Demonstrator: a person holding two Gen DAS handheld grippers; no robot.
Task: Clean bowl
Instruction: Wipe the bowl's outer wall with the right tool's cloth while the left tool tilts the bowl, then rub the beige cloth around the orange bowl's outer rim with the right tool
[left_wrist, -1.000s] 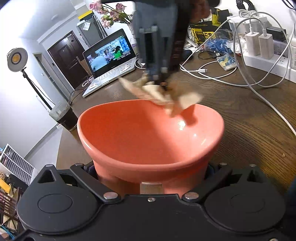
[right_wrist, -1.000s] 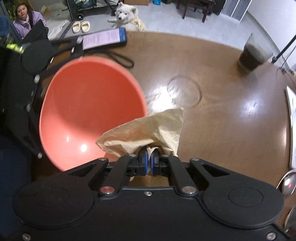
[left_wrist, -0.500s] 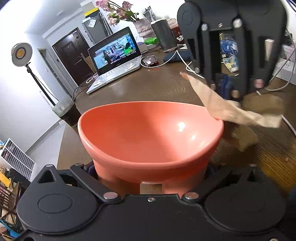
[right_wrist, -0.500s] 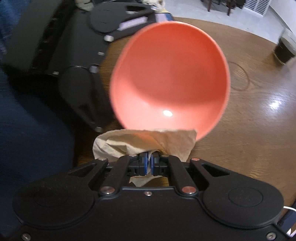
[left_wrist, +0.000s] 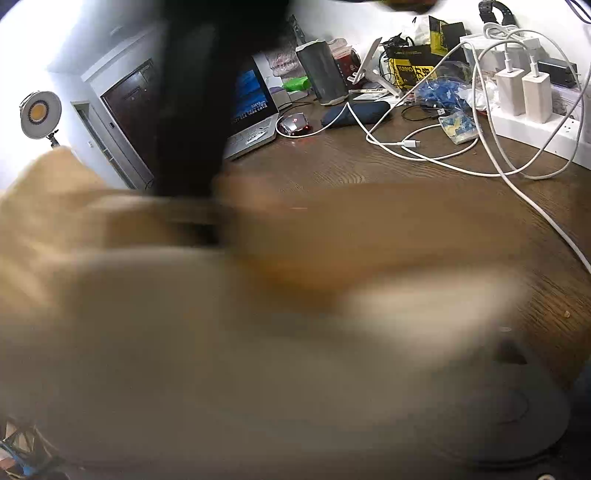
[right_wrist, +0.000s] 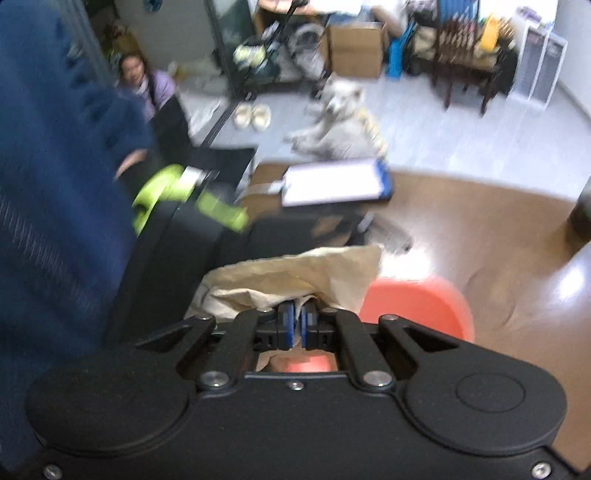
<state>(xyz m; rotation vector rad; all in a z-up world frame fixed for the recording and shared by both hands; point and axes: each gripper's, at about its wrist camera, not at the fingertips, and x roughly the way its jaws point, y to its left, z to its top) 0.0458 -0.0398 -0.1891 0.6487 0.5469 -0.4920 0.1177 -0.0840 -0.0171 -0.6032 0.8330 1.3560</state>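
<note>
a cluttered living room around a dark wooden table (left_wrist: 424, 173)

white walls (left_wrist: 22, 51) and a dark brown door (left_wrist: 129, 107) show in the left wrist view, with a round studio lamp (left_wrist: 38, 114) lit on its stand; a laptop (left_wrist: 255, 110), a power strip (left_wrist: 546, 136) with white chargers and loose white cables (left_wrist: 443, 162) crowd the tabletop. in the right wrist view the floor (right_wrist: 443, 133) is pale grey, with a white dog (right_wrist: 340, 125) lying on it (blurred), a pair of slippers (right_wrist: 253, 116), a cardboard box (right_wrist: 354, 48), a dark wooden chair (right_wrist: 469, 62) and a person sitting low at the back (right_wrist: 144, 81).
</note>
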